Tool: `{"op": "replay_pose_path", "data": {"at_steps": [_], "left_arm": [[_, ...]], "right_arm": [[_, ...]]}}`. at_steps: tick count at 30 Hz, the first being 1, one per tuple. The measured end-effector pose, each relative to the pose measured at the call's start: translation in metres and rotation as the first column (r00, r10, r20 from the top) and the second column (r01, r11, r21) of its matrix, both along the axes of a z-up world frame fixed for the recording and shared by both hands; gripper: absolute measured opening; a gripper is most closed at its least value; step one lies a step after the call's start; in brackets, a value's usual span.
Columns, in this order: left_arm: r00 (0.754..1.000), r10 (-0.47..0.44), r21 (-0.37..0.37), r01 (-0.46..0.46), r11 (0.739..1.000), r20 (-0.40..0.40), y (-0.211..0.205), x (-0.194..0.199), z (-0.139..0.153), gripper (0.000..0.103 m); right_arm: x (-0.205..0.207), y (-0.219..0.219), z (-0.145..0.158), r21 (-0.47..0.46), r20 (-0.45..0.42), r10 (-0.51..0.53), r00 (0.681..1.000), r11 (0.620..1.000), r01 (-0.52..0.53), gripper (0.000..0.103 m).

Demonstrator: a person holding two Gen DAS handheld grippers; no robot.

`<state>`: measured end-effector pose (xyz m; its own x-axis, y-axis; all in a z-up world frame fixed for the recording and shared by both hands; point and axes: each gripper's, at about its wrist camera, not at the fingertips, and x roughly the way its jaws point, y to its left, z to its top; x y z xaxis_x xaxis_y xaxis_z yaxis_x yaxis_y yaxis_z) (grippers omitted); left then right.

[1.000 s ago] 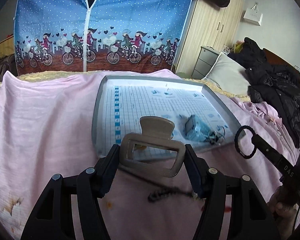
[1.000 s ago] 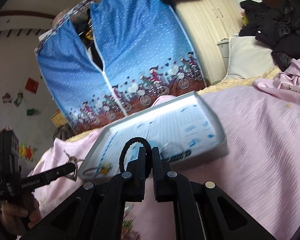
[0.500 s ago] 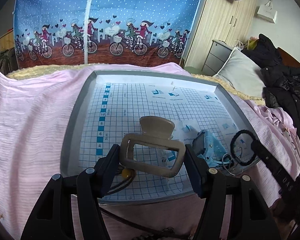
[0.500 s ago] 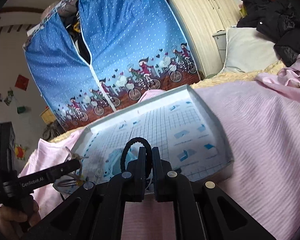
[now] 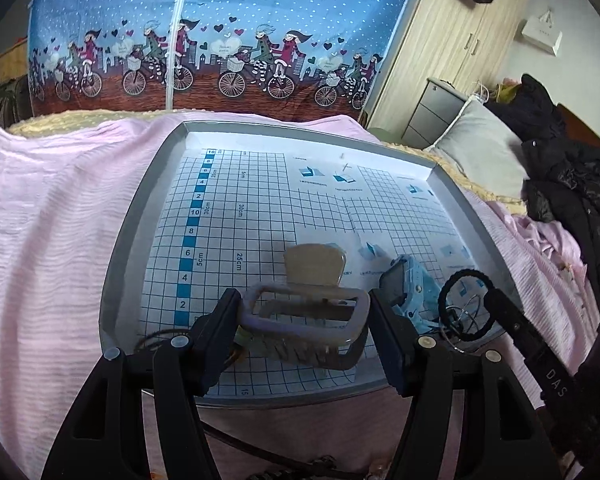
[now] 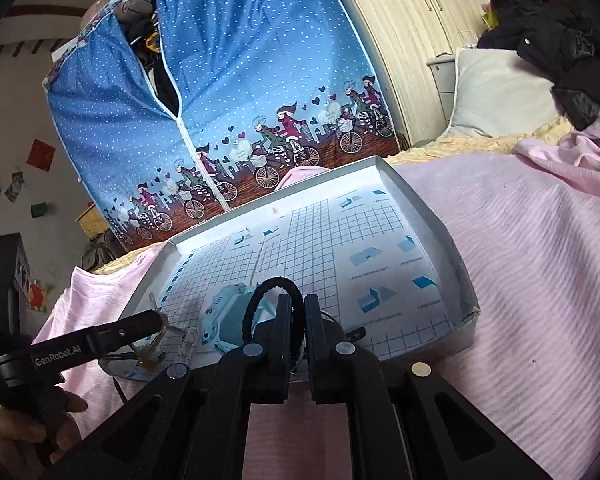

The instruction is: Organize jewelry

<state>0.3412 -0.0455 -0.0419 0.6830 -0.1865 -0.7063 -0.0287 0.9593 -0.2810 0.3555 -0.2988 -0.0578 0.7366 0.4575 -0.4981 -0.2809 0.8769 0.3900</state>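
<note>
A shallow grey tray (image 5: pixel 132 216) lined with grid paper lies on the pink bedspread. My left gripper (image 5: pixel 304 320) is shut on a beige hair claw clip (image 5: pixel 312 300), held low over the tray's near edge. My right gripper (image 6: pixel 298 320) is shut on a black elastic hair tie (image 6: pixel 256 304), over the tray's near right part. In the left wrist view the hair tie (image 5: pixel 466 308) hangs on the right gripper's finger. A light blue watch (image 5: pixel 410 288) and thin wire hoops (image 5: pixel 466 312) lie in the tray, the watch (image 6: pixel 232 312) just ahead of the right gripper.
A dark cord (image 5: pixel 160 338) crosses the tray's near left corner and the bedspread below. A blue fabric wardrobe (image 5: pixel 220 20) stands behind the bed. A grey pillow (image 5: pixel 484 148) and black jacket (image 5: pixel 572 184) lie at the right. A hand (image 6: pixel 24 436) holds the left gripper.
Both grippers moved forward from over the bedspread to over the tray, still holding the clip and the hair tie. The claw clip now sits lower, close to the grid paper.
</note>
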Motion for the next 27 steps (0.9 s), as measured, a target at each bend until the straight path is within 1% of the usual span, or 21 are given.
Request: {"op": "replay_pose_path", "data": {"at_steps": [2,3,4,5,6,7,8,10,11,13,14,16,18,20,23,27], "left_arm": [[1.000,0.023,-0.038,-0.022,0.999,0.005,0.006,-0.003,0.002,0.059],[0.999,0.033,-0.054,-0.032,0.998,0.009,0.009,-0.005,0.004,0.064],[0.999,0.039,-0.064,-0.038,0.997,0.017,0.011,-0.007,0.006,0.068],[0.998,0.047,-0.068,-0.045,0.997,0.035,0.013,-0.011,0.009,0.076],[0.997,0.054,-0.067,-0.051,0.996,0.058,0.014,-0.016,0.014,0.079],[0.995,0.058,-0.066,-0.053,0.996,0.080,0.014,-0.021,0.017,0.079],[0.993,0.059,-0.066,-0.052,0.996,0.099,0.015,-0.025,0.020,0.080],[0.989,0.064,-0.069,-0.056,0.996,0.130,0.017,-0.035,0.028,0.094],[0.986,0.075,-0.071,-0.064,0.995,0.152,0.018,-0.042,0.033,0.102],[0.974,0.096,-0.082,-0.081,0.993,0.203,0.020,-0.055,0.041,0.102],[0.969,0.103,-0.084,-0.086,0.993,0.225,0.022,-0.062,0.044,0.102],[0.954,0.120,-0.077,-0.102,0.992,0.274,0.025,-0.078,0.053,0.102],[0.939,0.132,-0.060,-0.119,0.991,0.318,0.026,-0.095,0.060,0.102],[0.927,0.135,-0.042,-0.128,0.991,0.350,0.026,-0.110,0.068,0.102],[0.917,0.149,-0.035,-0.146,0.989,0.370,0.030,-0.134,0.076,0.102],[0.901,0.159,-0.042,-0.155,0.987,0.405,0.037,-0.169,0.085,0.102]], "right_arm": [[0.001,-0.003,-0.001,0.006,-0.008,-0.006,1.000,1.000,0.006,0.010],[0.000,-0.005,0.000,0.007,-0.008,-0.014,1.000,1.000,0.014,0.016],[0.000,-0.006,0.001,0.008,-0.006,-0.018,1.000,1.000,0.018,0.023],[-0.001,-0.007,0.003,0.006,-0.002,-0.022,1.000,1.000,0.022,0.027],[-0.002,-0.008,0.006,0.001,0.008,-0.028,1.000,1.000,0.028,0.034],[-0.004,-0.008,0.008,-0.003,0.017,-0.032,0.999,0.999,0.032,0.040],[-0.006,-0.009,0.011,-0.010,0.030,-0.040,0.999,0.999,0.041,0.044],[-0.012,-0.009,0.017,-0.021,0.057,-0.055,0.997,0.998,0.056,0.061],[-0.016,-0.009,0.021,-0.026,0.074,-0.063,0.995,0.998,0.065,0.066],[-0.024,-0.008,0.027,-0.033,0.102,-0.073,0.992,0.996,0.077,0.083],[-0.030,-0.008,0.031,-0.033,0.119,-0.079,0.990,0.996,0.084,0.087],[-0.040,-0.009,0.038,-0.032,0.158,-0.088,0.983,0.995,0.095,0.102],[-0.055,-0.008,0.049,-0.034,0.212,-0.085,0.974,0.995,0.094,0.103],[-0.070,-0.004,0.057,-0.064,0.253,-0.076,0.964,0.993,0.095,0.103],[-0.093,0.003,0.066,-0.103,0.308,-0.060,0.949,0.990,0.096,0.103],[-0.121,0.016,0.076,-0.170,0.360,-0.004,0.933,0.983,0.070,0.103]]}}
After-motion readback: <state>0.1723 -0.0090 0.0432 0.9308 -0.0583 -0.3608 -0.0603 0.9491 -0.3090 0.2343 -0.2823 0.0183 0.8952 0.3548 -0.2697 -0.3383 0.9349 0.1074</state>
